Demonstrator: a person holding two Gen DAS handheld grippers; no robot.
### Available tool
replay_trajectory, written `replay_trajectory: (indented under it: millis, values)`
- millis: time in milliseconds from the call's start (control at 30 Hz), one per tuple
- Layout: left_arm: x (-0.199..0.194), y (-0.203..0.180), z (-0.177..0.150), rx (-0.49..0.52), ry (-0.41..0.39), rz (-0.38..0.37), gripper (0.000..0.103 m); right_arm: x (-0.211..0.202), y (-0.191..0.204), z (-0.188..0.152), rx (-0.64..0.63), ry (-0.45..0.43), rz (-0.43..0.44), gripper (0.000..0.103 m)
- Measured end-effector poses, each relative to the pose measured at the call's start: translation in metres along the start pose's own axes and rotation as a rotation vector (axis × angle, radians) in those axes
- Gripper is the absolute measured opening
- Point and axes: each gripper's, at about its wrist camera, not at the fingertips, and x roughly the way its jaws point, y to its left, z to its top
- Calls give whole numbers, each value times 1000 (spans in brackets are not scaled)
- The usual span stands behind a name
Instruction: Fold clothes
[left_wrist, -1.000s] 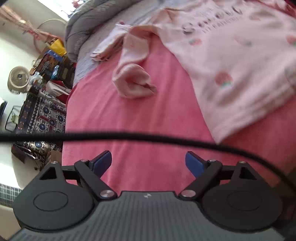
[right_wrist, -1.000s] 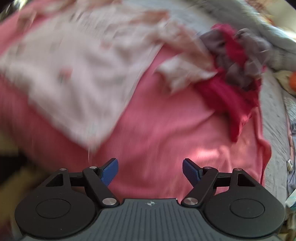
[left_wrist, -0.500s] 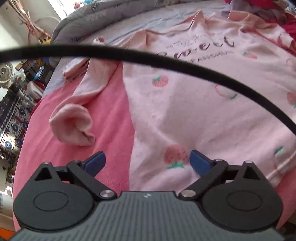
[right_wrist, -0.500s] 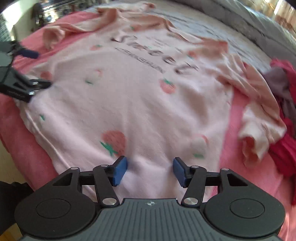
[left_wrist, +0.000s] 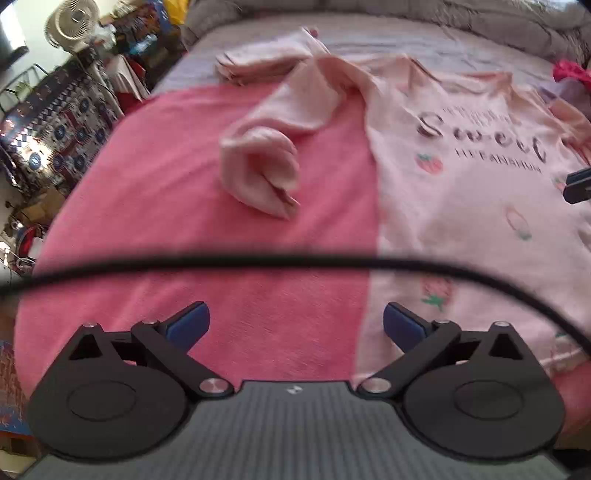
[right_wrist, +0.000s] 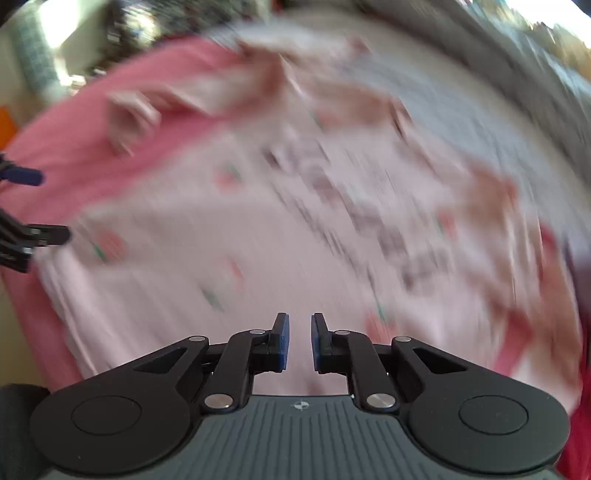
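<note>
A pale pink shirt (left_wrist: 461, 206) with strawberry prints and dark lettering lies flat on a pink blanket (left_wrist: 166, 229). Its left sleeve (left_wrist: 266, 166) is curled up on the blanket. My left gripper (left_wrist: 295, 321) hangs open and empty over the shirt's lower left edge, one pad above the blanket and one above the shirt. In the blurred right wrist view my right gripper (right_wrist: 300, 332) is over the shirt (right_wrist: 295, 229) near its hem. Its jaws are closing, with only a narrow gap left, and no cloth is visibly pinched between them. Each gripper shows at the edge of the other's view.
A black cable (left_wrist: 258, 260) crosses the left wrist view. A folded pink garment (left_wrist: 255, 61) and a grey duvet (left_wrist: 480, 22) lie at the back of the bed, with red clothes (left_wrist: 570, 70) at the far right. A fan (left_wrist: 70, 22) and clutter stand left of the bed.
The right gripper swept from the blanket onto the shirt and its jaws went from wide to nearly closed. The left gripper shifted from above the shirt to its left edge, still wide.
</note>
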Motion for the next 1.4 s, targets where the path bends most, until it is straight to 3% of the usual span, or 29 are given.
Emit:
replay_trajectory:
  millis: [67,167,233,333,400,467,500,533,567,633,700,767,800,900,933,967,1000,1067,1200,1333,1367,1400]
  values:
    - [2,34,12,-8,-68,58,102,1,27,39,-88,-66,35,15]
    - [8,92,37,-12,-156,122,101,24,68,101,-83,-166,132,15]
    - [23,122,58,-28,-188,110,101,46,100,128,-113,-224,160,15]
    - [57,146,91,10,-214,117,99,88,138,151,-193,-281,59,17]
    - [70,146,104,58,-211,161,97,116,155,163,-229,-303,-37,37]
    - [74,141,103,85,-197,136,97,135,149,170,-195,-282,-27,33]
    - [74,136,97,84,-187,110,97,139,136,172,-118,-267,32,14]
    - [74,132,92,83,-175,83,97,141,120,174,-8,-245,75,5]
    - [72,126,86,78,-155,56,97,143,103,176,100,-224,113,6]
    - [69,110,75,67,-137,28,97,147,72,173,267,-198,84,6]
    - [68,95,75,57,-159,40,98,150,46,168,372,-184,78,6]
    - [77,86,84,71,-173,81,98,147,27,161,428,-195,126,9]
    - [84,82,89,81,-177,97,98,142,25,156,418,-210,143,13]
    - [120,81,102,77,-129,6,96,125,53,140,193,-227,139,14]
    - [128,85,105,34,-115,-63,95,115,72,131,103,-231,132,16]
    - [136,89,107,-7,-99,-127,95,112,87,127,63,-241,123,24]
    - [143,91,108,-31,-77,-143,95,109,102,123,23,-250,114,37]
    - [155,95,109,-77,-36,-172,97,109,126,119,-21,-262,86,48]
    - [158,98,110,-57,-20,-166,98,131,151,127,13,-257,23,48]
    - [159,101,111,-49,-12,-169,99,140,151,134,58,-250,-63,47]
    - [159,101,111,-50,-11,-168,99,140,151,133,56,-252,-70,42]
    - [160,101,111,-50,-10,-168,99,139,151,131,53,-253,-77,30]
